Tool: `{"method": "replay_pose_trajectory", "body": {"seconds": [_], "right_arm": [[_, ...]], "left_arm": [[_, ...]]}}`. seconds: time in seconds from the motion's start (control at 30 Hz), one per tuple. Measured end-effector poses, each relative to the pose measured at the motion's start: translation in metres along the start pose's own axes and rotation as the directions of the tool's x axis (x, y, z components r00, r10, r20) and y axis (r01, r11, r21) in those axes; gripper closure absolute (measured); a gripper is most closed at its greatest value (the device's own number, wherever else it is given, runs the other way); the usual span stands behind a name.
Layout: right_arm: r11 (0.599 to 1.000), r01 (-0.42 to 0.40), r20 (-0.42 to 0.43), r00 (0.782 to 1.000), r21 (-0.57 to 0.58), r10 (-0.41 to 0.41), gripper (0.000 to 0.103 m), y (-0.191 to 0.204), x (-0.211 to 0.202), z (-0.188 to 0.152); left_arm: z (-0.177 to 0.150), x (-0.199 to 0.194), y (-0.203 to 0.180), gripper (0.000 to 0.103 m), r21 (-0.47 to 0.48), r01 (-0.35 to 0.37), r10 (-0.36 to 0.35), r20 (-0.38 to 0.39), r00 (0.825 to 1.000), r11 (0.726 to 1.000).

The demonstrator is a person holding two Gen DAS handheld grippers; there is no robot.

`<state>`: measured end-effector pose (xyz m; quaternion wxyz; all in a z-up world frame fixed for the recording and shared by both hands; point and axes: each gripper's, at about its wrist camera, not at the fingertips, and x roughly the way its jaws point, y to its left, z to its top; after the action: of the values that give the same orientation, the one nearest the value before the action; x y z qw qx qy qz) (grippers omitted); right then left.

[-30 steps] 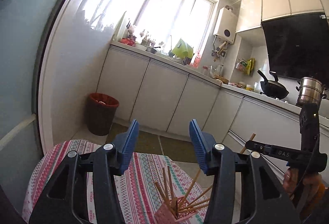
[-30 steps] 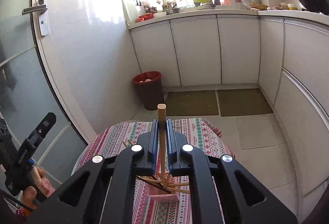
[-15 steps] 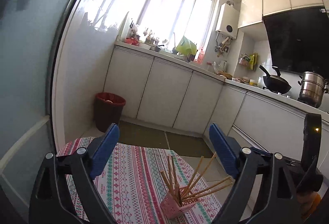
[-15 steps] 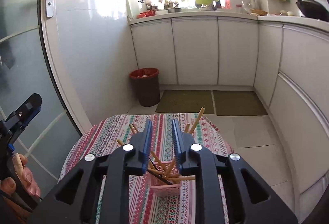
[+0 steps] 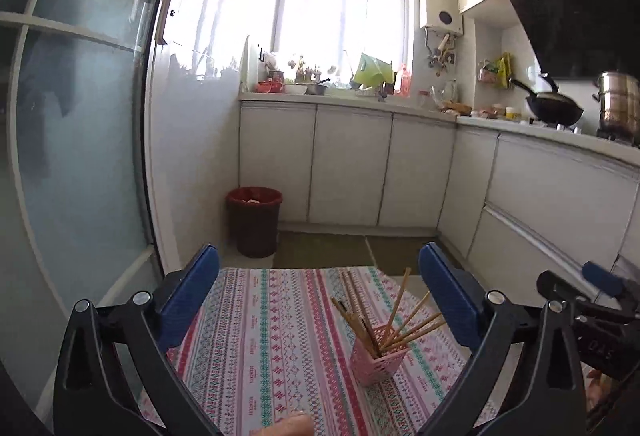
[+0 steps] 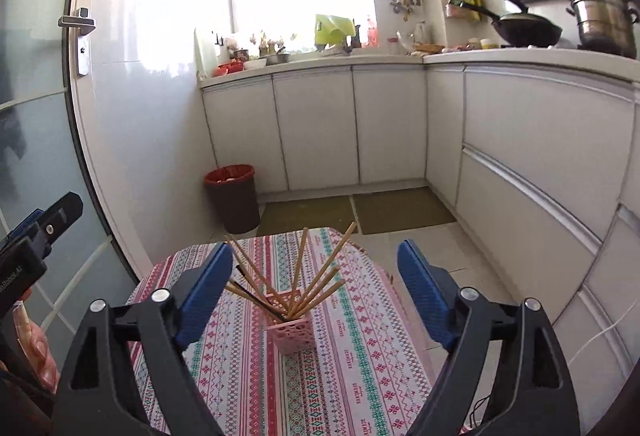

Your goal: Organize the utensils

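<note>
Left wrist view: left gripper [image 5: 319, 298] jaws opening, nothing between, right gripper [image 6: 315, 292] likewise, pink holder [image 6: 291, 332] with chopsticks [image 6: 320, 284] lower centre, fingertip [image 5: 290, 428] only at this view's bottom edge.

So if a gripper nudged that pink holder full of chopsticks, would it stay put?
Probably not. The pink holder looks small, perforated and likely light, while the chopsticks fan out well above its rim, so it seems top-heavy and apt to tip. On the tablecloth it might slide instead.
</note>
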<state>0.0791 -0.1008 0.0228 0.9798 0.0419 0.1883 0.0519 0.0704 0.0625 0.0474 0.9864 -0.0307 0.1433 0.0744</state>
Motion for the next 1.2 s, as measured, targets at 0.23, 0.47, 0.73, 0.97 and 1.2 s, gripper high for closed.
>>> {"method": "replay_pose_trajectory", "body": {"seconds": [0.23,0.47,0.73,0.97,1.2], "right_arm": [[0.990,0.137,-0.041,0.990,-0.019,-0.138,0.006,0.006,-0.022,-0.011],[0.984,0.179,-0.096,0.979,-0.021,-0.181,0.006,0.001,-0.036,-0.025],[0.986,0.169,-0.081,0.982,0.004,-0.169,0.006,-0.002,-0.050,-0.017],[0.987,0.158,-0.092,0.984,0.016,-0.156,0.006,-0.004,-0.049,-0.016],[0.988,0.155,-0.101,0.983,0.019,-0.152,0.006,-0.005,-0.046,-0.017]], "left_arm": [[-0.018,-0.020,-0.005,0.007,-0.021,-0.040,0.038,-0.059,0.998,0.999],[-0.019,-0.039,-0.015,0.007,0.038,-0.037,0.041,-0.093,0.995,0.999],[-0.021,-0.046,-0.021,0.007,0.055,-0.022,0.027,-0.110,0.994,0.998],[-0.020,-0.047,-0.022,0.007,0.054,0.003,0.004,-0.116,0.993,0.999],[-0.021,-0.047,-0.023,0.007,0.056,0.006,0.000,-0.115,0.993,0.998]]}}
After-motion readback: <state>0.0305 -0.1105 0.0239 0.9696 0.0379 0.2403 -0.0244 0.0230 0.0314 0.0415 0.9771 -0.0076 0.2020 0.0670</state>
